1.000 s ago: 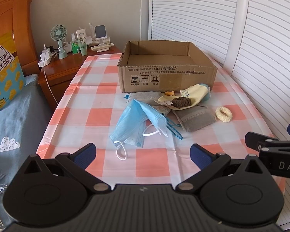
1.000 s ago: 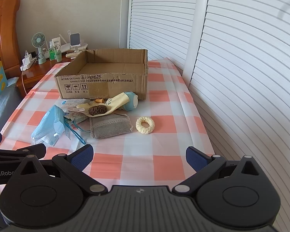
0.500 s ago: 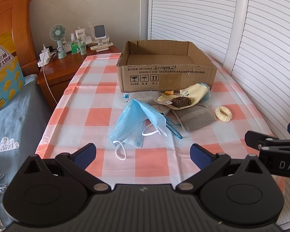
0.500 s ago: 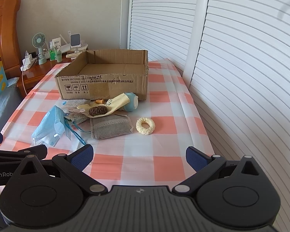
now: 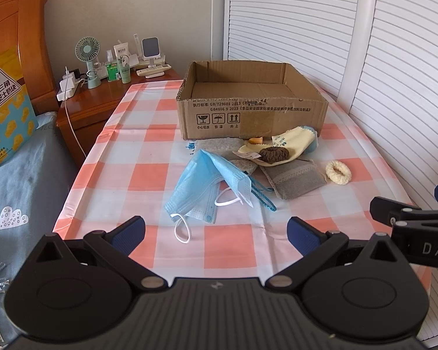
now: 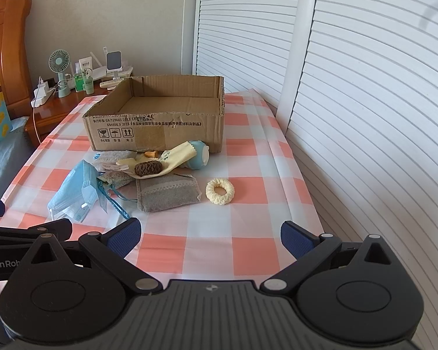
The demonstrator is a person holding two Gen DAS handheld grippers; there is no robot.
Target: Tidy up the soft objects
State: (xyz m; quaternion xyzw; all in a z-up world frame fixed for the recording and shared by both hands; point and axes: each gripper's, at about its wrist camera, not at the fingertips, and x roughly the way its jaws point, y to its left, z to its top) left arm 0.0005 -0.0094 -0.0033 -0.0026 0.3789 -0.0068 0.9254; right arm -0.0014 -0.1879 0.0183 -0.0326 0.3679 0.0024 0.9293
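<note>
A: State of the left gripper (image 5: 216,232)?
B: Jaws spread wide, nothing between the blue pads; it hangs above the near edge of the checked tablecloth (image 5: 149,151). The right gripper (image 6: 210,236) is likewise spread and empty. Its body reads "DAS" in the left view; the left unit reads "GenRob" in the right view.

A: Location of the soft objects?
B: Ahead of both, clustered before the cardboard box (image 5: 252,99). Blue face masks (image 5: 204,186) lie nearest. Beside them a grey pouch (image 5: 295,178), with a brown scrunchie (image 5: 274,154) on a yellow cloth (image 5: 289,143). A cream scrunchie (image 6: 220,191) lies apart, to the right.

A: Legible markings?
B: The box front carries "GB/T29601 2013", "GB4806.9 2023" and handling symbols; its interior is bare. A yellow package (image 5: 5,108) on the bed bears a warning triangle.
</note>
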